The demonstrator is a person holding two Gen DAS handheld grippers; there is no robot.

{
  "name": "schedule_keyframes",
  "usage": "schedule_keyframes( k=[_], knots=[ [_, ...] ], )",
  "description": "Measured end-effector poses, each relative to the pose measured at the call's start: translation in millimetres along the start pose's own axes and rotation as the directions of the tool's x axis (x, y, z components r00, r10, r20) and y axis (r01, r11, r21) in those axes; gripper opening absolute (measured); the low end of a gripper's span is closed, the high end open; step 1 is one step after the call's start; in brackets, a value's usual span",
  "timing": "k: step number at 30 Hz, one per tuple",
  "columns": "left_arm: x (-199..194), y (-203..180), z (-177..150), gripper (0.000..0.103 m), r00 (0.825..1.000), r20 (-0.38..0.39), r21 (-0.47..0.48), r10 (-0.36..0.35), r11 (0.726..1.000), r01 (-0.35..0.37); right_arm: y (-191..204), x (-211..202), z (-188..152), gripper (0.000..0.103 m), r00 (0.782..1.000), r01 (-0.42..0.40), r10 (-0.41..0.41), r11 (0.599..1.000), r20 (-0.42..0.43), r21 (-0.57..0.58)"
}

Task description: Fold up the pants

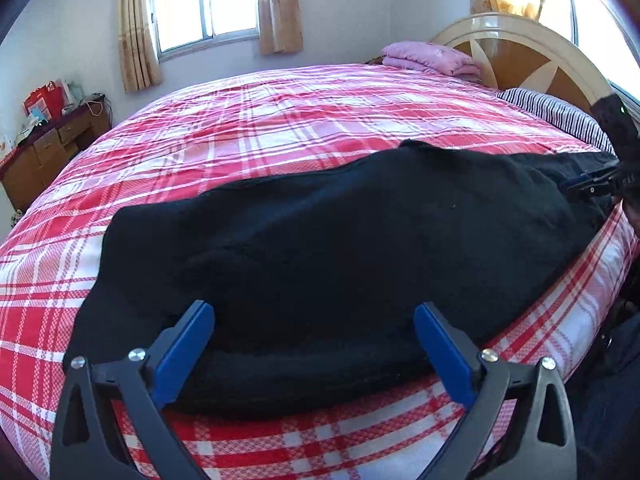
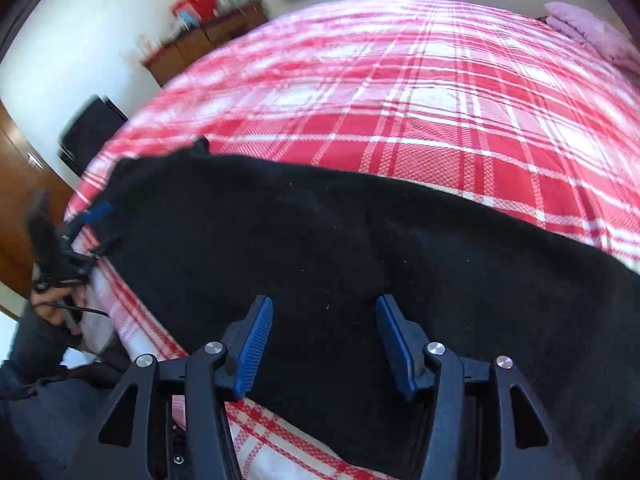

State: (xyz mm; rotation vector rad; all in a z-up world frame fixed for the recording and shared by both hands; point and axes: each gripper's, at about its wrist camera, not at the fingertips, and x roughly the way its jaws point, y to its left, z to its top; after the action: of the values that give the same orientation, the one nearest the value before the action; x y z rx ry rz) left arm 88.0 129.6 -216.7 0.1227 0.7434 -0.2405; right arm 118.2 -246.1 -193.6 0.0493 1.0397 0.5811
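Black pants (image 1: 340,248) lie stretched lengthways along the near edge of the bed (image 1: 280,120), which has a red and white plaid cover. My left gripper (image 1: 314,312) stands wide open over one end of the pants, with its blue pads apart and nothing pressed between them. At the far right edge of this view is my right gripper (image 1: 588,186). In the right wrist view, my right gripper (image 2: 325,304) is open above the pants (image 2: 320,240), with only cloth below its fingers. My left gripper (image 2: 102,230) shows at the pants' far end, held by a person's hand (image 2: 52,308).
A folded pink blanket (image 1: 432,58) and a striped pillow (image 1: 560,114) lie by the headboard (image 1: 520,52). A wooden desk (image 1: 44,148) with clutter stands by the far wall under a curtained window (image 1: 204,4). A dark object (image 2: 92,132) and a wooden door (image 2: 16,184) are beside the bed.
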Motion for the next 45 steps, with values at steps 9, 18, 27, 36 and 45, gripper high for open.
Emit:
schedule_keyframes(
  k=[9, 18, 27, 36, 45],
  knots=[
    [-23.4, -41.4, 38.2, 0.102, 0.995, 0.062, 0.049, -0.084, 0.995, 0.082, -15.4, -53.4, -9.7, 0.057, 0.984, 0.142, -0.145, 0.989, 0.101, 0.042],
    [1.0, -103.0, 66.1, 0.102, 0.981, 0.017, 0.098, -0.191, 0.977, 0.189, -84.6, -118.0, -43.8, 0.056, 0.953, 0.231, -0.26, 0.956, 0.159, 0.181],
    [36.1, -153.5, 71.3, 0.102, 0.961, -0.053, 0.083, -0.273, 0.957, 0.276, -164.0, -165.0, -66.6, 0.058, 0.93, 0.217, -0.306, 0.904, 0.203, 0.369],
    [43.6, -167.6, 58.6, 0.102, 0.963, -0.096, 0.136, -0.252, 0.955, 0.263, -242.2, -209.8, -91.0, 0.058, 0.878, 0.178, -0.39, 0.804, 0.277, 0.568],
    [26.1, -160.1, 70.1, 0.102, 0.966, -0.033, 0.115, -0.256, 0.959, 0.259, -241.8, -282.0, -102.2, 0.058, 0.812, 0.174, -0.472, 0.758, 0.343, 0.629]
  ],
)
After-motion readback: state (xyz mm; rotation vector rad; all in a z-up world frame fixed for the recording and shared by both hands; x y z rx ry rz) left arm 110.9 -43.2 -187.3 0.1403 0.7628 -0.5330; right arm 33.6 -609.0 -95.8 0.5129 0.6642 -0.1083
